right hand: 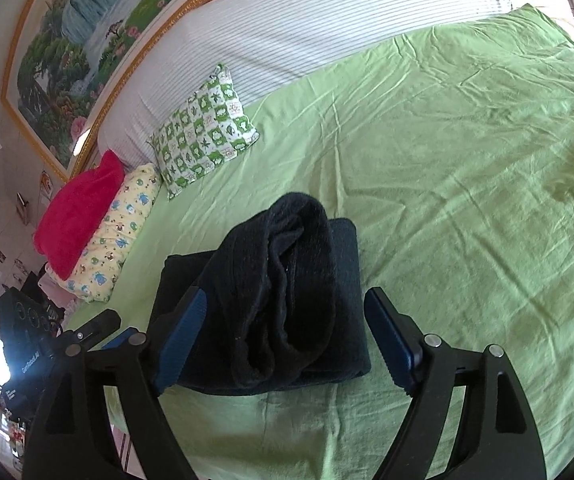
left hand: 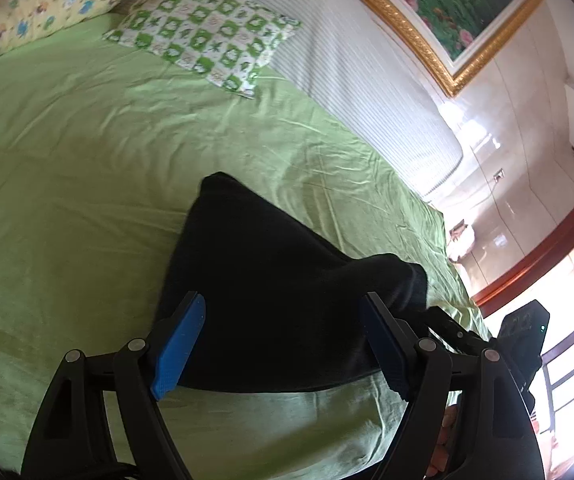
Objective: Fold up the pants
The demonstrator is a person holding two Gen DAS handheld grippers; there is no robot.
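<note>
Left wrist view: your left gripper (left hand: 283, 320) hangs over the near edge of the wrinkled light-green bed sheet (left hand: 87, 168), its two blue-padded fingers (left hand: 181, 350) spread wide with nothing clamped between them. The dark, fuzzy folded pants (left hand: 263, 280) lie on the sheet directly ahead, filling the gap between the pads; whether either pad touches the fabric cannot be told from this angle. Beyond the pants, a green-and-white checked pillow (left hand: 207, 44) leans against the white striped headboard cushion (left hand: 367, 80), a pale yellow pillow with blue and green prints (left hand: 43, 8) lies beside it, and a gold-framed landscape painting (left hand: 447, 12) hangs on the wall. In the right wrist view, your right gripper (right hand: 285, 320) is likewise wide open and holds nothing. The pants (right hand: 279, 300) sit as a compact stack near the front edge of the sheet (right hand: 467, 180), with a flat folded layer underneath and a thicker rolled fold lying on top, running away from the camera. The stack lies between the right gripper's pads (right hand: 391, 344), apart from the right-hand pad. A red plush cushion (right hand: 79, 216) rests on the yellow pillow (right hand: 119, 236), next to the checked pillow (right hand: 207, 128), well apart from the pants.
</note>
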